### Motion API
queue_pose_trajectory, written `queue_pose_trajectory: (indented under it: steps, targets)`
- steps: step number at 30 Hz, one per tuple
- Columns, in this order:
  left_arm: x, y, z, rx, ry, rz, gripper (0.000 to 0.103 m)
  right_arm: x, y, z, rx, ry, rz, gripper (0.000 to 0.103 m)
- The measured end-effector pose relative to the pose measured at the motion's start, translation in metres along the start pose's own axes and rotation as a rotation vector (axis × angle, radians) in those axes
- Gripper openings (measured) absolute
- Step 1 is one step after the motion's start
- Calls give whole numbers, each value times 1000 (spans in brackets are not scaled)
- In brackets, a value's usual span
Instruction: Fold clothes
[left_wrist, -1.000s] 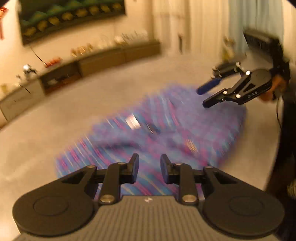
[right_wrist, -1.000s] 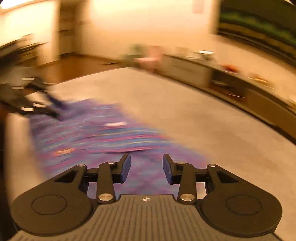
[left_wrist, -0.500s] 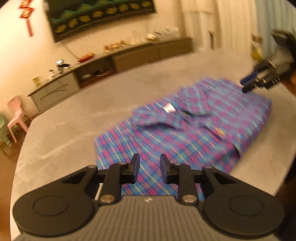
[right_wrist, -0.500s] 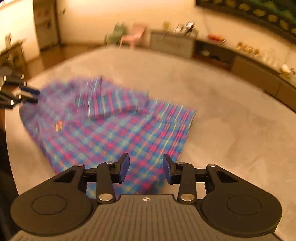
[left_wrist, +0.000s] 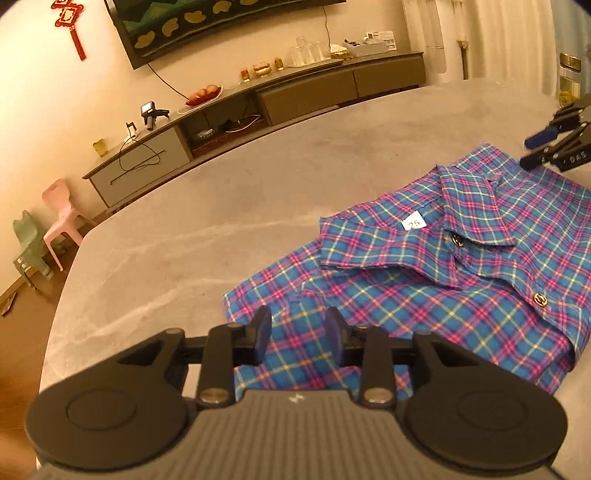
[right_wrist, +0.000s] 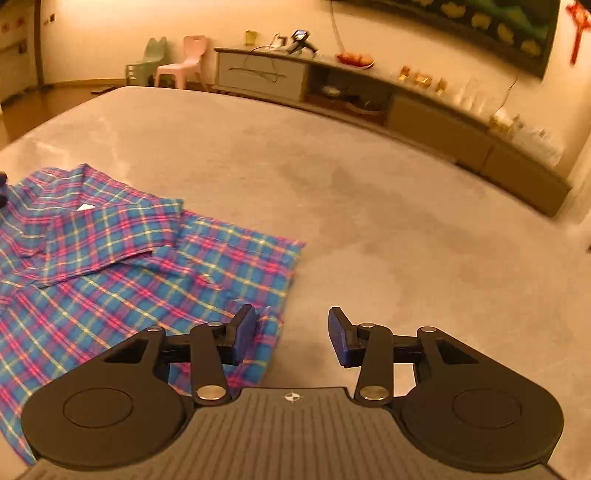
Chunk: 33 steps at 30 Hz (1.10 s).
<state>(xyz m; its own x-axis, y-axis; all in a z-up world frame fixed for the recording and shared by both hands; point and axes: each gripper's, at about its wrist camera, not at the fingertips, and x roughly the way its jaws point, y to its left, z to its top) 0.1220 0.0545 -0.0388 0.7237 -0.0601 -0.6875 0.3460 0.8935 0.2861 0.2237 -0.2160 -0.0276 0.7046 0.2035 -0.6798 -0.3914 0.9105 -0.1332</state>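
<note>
Plaid shirt (left_wrist: 461, 266) folded on grey table (left_wrist: 221, 206). Left gripper (left_wrist: 297, 328) jaws opening, empty, over shirt hem. Right gripper (right_wrist: 291, 334) jaws apart, empty, at shirt edge.

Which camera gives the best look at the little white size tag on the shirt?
The left wrist view: the white tag lies unblocked inside the collar, its number readable. The right wrist view shows only a blurry sliver of it.

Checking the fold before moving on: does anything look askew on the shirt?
The shirt lies mostly flat, but its collar is rumpled, one flap folded over the placket. Nothing is spilled or damaged.
</note>
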Motion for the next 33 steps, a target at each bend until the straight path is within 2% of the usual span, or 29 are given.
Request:
queue_pose_trajectory:
  steps: [2, 4, 5, 7, 9, 11, 14, 17, 18, 20, 21, 23, 25, 27, 29, 31, 33]
  targets:
    - [-12, -1, 0, -17, -21, -71, 32, -18, 10, 0, -17, -65, 60, 45]
    - [-29, -15, -6, 30, -52, -175, 32, -37, 24, -2, -51, -119, 152, 46]
    - [-38, -23, -9, 57, -67, -227, 32, -44, 33, -5, -85, -129, 210, 46]
    - [-48, -44, -22, 110, -73, -286, 34, -58, 53, -14, -170, -131, 306, 46]
    - [-49, -61, -35, 140, -65, -286, 34, -64, 69, -24, -245, -111, 346, 45]
    - [-41, -68, -44, 127, -29, -292, 31, -61, 79, -32, -284, -69, 362, 45]
    - [-39, -67, -49, 109, -10, -293, 31, -59, 75, -38, -308, 0, 336, 45]
    - [-46, -76, -52, 194, -19, -245, 29, -62, 65, -41, -312, 40, 315, 44]
    - [-49, -81, -52, 220, -24, -232, 21, -62, 61, -41, -308, 49, 313, 44]
    - [-53, -89, -51, 248, -21, -248, 16, -64, 54, -43, -300, 63, 310, 44]
    - [-55, -89, -49, 254, -24, -259, 19, -66, 52, -43, -289, 69, 313, 45]
    - [-59, -75, -38, 202, -66, -234, 22, -67, 43, -34, -243, 56, 336, 45]
    - [-53, -52, -24, 111, -85, -178, 27, -64, 32, -20, -156, -22, 313, 45]
    - [-36, -26, -11, 37, -49, -98, 26, -51, 25, -11, -111, -50, 256, 45]
    - [-19, -4, -5, -6, -7, -71, 26, -36, 18, -4, -75, -68, 194, 45]
    - [-6, 5, -4, 10, 33, -23, 27, -13, 14, -4, -82, -16, 158, 44]
    - [4, 9, -7, 27, 86, 61, 27, 1, 6, -7, -72, 34, 132, 45]
